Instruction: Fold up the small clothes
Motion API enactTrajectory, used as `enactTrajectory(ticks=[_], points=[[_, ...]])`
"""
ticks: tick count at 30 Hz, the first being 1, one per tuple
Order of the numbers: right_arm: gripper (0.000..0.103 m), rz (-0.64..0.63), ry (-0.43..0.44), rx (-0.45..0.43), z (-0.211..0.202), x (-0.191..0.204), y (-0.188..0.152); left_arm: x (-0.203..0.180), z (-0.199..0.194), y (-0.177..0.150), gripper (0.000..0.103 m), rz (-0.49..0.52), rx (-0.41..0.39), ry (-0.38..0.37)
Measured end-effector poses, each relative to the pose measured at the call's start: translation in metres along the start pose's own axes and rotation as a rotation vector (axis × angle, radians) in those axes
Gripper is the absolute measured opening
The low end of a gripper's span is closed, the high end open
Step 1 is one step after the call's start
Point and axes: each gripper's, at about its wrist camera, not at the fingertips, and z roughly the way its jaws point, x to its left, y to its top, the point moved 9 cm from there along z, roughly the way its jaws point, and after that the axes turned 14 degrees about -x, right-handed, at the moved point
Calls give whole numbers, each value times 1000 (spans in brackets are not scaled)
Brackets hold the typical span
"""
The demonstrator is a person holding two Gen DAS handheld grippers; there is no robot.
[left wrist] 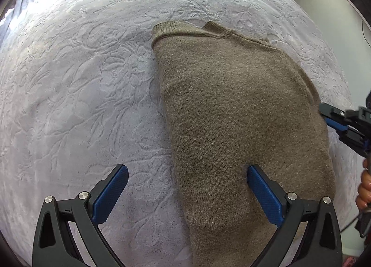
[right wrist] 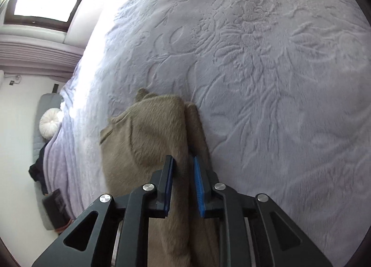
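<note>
One sweater (left wrist: 234,109) lies on one bedspread (left wrist: 81,86), with two grippers over it. The sweater is olive-brown knit, folded into a long narrow shape, its ribbed collar at the far end. The left gripper (left wrist: 185,169) stands spread wide and grasps nothing: one finger over bare bedspread, the other finger (left wrist: 264,195) resting on the knit near its left fold. The right gripper (right wrist: 183,162) is nearly closed, pinching a raised fold of the sweater's right edge between its pads. Wide bare bedspread lies left of, right of and beyond the sweater. A hand (left wrist: 365,186) shows at the right.
</note>
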Motion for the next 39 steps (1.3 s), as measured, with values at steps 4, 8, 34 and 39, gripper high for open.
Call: enactTrajectory(ticks=[4, 8, 34, 39], points=[[21, -59, 74, 17, -28, 24, -22, 0, 2, -1, 103, -13, 6, -1], [21, -150, 98, 68, -40, 42, -61, -1, 2, -1, 103, -3, 1, 7], [25, -96, 25, 97, -48, 4, -95, -3, 0, -14, 103, -5, 13, 0], [42, -102, 38, 97, -49, 8, -94, -2, 0, -17, 103, -7, 24, 3]])
